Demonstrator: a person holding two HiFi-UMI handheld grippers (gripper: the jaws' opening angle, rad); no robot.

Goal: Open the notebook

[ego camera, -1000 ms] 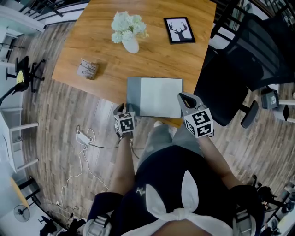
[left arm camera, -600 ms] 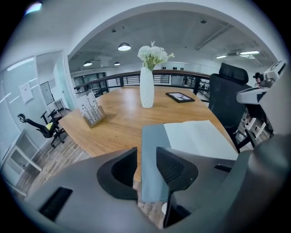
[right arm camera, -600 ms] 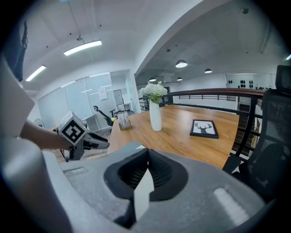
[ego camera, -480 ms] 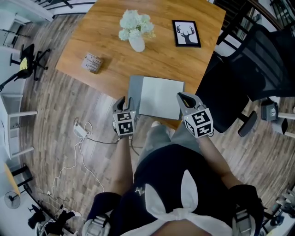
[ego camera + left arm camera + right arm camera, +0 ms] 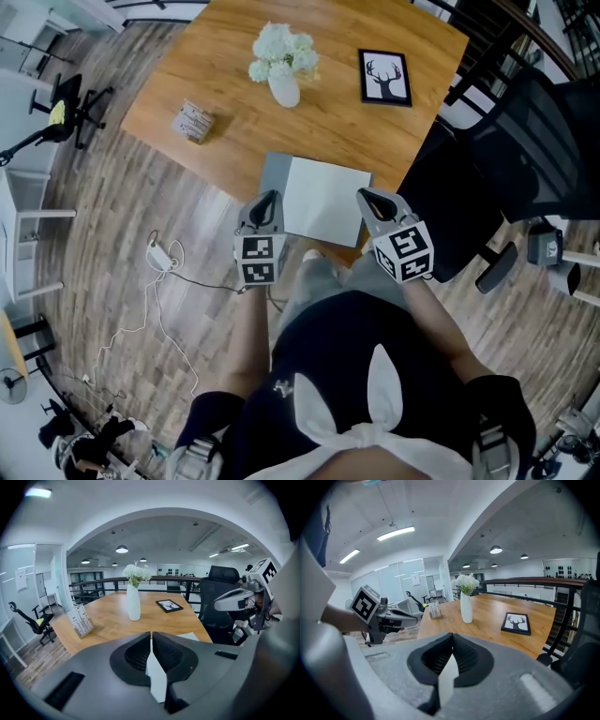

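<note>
Lying flat by the 6 o'clock edge of the bench (image 5: pixel 234 112), the notebook (image 5: pixel 323 202) seems uncaught: the left claw (image 5: pixel 267 197) at its 8 o'clock has just closed, pressed together on nothing visible, and the right claw (image 5: pixel 364 197) at 4 o'clock is pressed together too; a careless regrasp could shove it off

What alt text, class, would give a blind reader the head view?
From above: a person holds the left gripper and right gripper at either side of a notebook on a wooden table. The left fingers have just closed, apparently on nothing. A flower vase and deer picture stand beyond.
</note>
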